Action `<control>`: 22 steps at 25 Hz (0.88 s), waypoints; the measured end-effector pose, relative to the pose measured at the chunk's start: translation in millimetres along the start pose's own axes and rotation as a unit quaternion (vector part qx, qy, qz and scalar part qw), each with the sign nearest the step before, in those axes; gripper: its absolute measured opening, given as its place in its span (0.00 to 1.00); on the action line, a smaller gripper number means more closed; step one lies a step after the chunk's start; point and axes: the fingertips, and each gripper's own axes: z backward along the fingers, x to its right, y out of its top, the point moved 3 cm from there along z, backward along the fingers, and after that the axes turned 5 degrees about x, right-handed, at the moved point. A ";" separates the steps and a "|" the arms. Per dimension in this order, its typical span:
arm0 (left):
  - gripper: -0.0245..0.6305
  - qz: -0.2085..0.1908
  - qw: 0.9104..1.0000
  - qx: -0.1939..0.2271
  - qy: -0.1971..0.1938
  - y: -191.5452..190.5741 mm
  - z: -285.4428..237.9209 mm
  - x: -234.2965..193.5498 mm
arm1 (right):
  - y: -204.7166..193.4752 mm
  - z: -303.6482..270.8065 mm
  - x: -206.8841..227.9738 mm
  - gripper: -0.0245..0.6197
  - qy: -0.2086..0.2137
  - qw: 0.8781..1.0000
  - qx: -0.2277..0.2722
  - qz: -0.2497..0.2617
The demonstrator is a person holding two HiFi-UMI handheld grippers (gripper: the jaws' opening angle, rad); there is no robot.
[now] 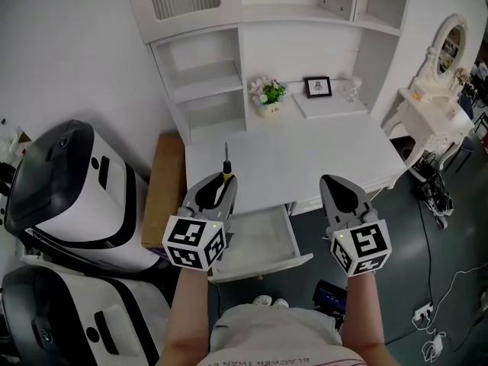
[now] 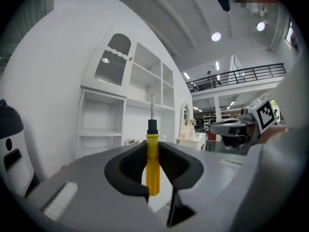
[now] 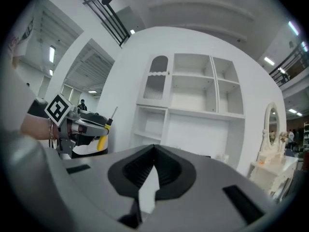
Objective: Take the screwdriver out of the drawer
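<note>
My left gripper point(image 1: 223, 180) is shut on the screwdriver point(image 1: 226, 171), held level above the open drawer point(image 1: 259, 244) of the white desk point(image 1: 305, 155). In the left gripper view the yellow handle point(image 2: 152, 164) stands upright between the jaws of the left gripper point(image 2: 152, 146); its black collar and metal shaft stick out past the tips. My right gripper point(image 1: 336, 181) hovers to the right of the drawer, shut, with nothing in it. The right gripper view shows its own tips point(image 3: 154, 149) meeting, and the left gripper point(image 3: 86, 128) with the screwdriver point(image 3: 103, 140) off to the left.
On the desk's back stand a flower pot point(image 1: 268, 97), a picture frame point(image 1: 319, 87) and a white tray point(image 1: 329, 105), under hutch shelves point(image 1: 206, 82). Two white machines point(image 1: 69, 197) and a wooden panel point(image 1: 163, 189) are at the left. A dressing table point(image 1: 431, 109) and floor cables point(image 1: 435, 197) are at the right.
</note>
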 end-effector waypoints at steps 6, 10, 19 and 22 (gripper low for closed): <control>0.16 -0.040 0.997 0.053 0.039 31.1 24.7 -15.6 | 23.7 -6.9 -11.8 0.05 0.015 0.999 0.039 0.012; 0.16 -0.064 0.993 0.083 0.059 47.9 39.5 -23.1 | 38.2 -10.9 -20.8 0.05 0.020 0.998 0.056 0.031; 0.16 -0.081 0.986 0.118 0.085 64.7 62.6 -33.3 | 58.6 -12.2 -26.1 0.05 0.007 0.996 0.077 0.033; 0.16 -0.083 0.985 0.122 0.085 66.8 65.9 -34.7 | 62.4 -11.8 -27.9 0.05 0.005 0.996 0.078 0.036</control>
